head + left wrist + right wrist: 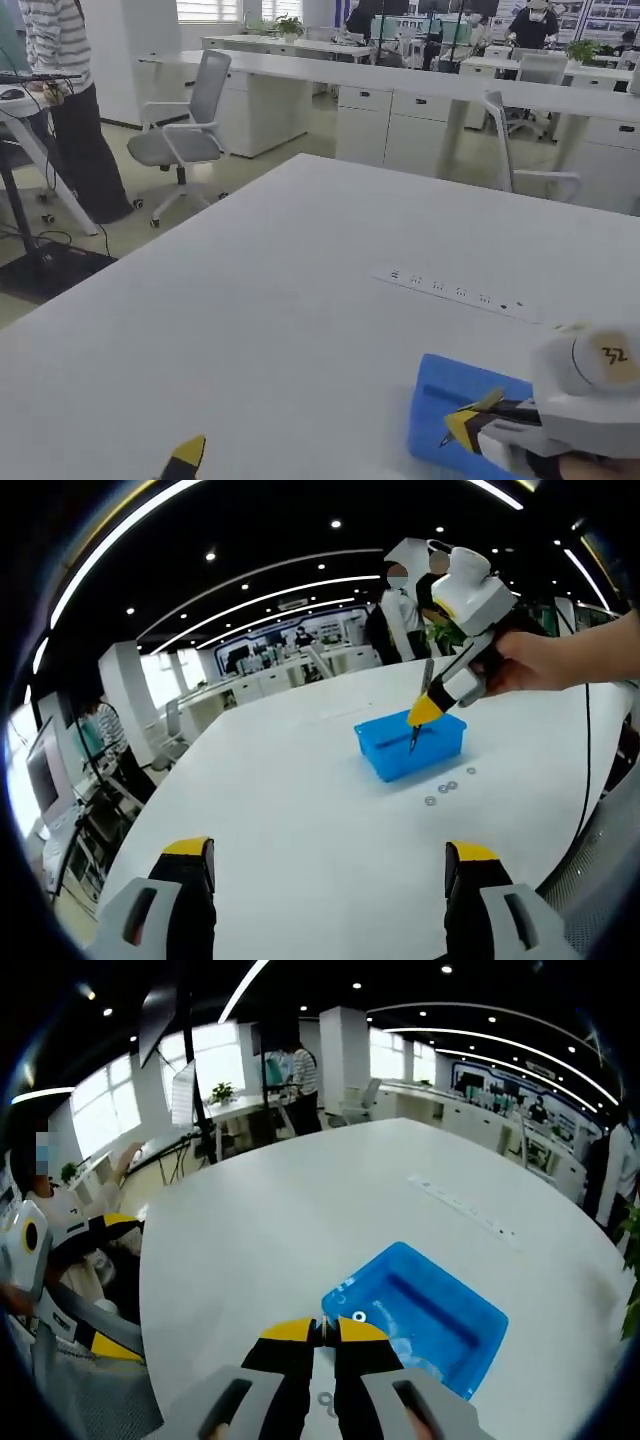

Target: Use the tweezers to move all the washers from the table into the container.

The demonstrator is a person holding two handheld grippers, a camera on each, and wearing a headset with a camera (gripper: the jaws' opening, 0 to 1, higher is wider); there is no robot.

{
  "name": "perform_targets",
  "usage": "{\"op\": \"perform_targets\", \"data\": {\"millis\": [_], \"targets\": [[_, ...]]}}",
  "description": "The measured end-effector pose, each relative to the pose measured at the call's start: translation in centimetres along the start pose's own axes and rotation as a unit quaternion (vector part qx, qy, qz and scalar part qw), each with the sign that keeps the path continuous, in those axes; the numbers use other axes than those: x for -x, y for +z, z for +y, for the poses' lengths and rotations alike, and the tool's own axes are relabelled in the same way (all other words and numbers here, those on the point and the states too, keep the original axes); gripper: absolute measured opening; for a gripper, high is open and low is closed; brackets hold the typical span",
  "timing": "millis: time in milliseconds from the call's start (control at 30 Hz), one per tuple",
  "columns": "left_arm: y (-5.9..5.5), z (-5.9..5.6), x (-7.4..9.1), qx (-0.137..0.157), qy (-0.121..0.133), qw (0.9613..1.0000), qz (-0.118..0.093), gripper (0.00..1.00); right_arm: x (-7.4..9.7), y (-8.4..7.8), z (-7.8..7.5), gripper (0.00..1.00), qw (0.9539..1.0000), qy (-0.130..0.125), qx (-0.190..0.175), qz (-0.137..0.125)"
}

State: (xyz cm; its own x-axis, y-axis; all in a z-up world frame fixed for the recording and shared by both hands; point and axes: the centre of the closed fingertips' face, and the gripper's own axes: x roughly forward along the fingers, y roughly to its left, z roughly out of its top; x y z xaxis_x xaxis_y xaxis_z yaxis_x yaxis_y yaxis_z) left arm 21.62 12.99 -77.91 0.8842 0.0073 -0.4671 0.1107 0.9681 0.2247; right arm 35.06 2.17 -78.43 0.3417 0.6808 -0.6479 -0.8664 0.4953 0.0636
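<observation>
Over white table (300, 810), right gripper (425, 712) angles tweezers (414, 736) down over blue container (388, 758)

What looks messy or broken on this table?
Nothing looks broken or spilled. A few washers lie loose on the white table beside the blue container, not yet moved. The right hand-held gripper holds tweezers over the container.
</observation>
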Motion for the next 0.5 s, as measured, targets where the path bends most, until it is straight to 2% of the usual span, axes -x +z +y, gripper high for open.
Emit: {"op": "perform_targets", "data": {"millis": [333, 500], "targets": [[0.0, 0.1, 0.0, 0.001, 0.001, 1.0000, -0.002, 0.98, -0.5, -4.2, 1.3, 0.03, 0.9988, 0.016, -0.005, 0.045], [0.0, 0.1, 0.0, 0.001, 0.001, 1.0000, -0.002, 0.98, -1.0, -5.5, 1.9, 0.03, 0.9982, 0.023, -0.009, 0.055]]}}
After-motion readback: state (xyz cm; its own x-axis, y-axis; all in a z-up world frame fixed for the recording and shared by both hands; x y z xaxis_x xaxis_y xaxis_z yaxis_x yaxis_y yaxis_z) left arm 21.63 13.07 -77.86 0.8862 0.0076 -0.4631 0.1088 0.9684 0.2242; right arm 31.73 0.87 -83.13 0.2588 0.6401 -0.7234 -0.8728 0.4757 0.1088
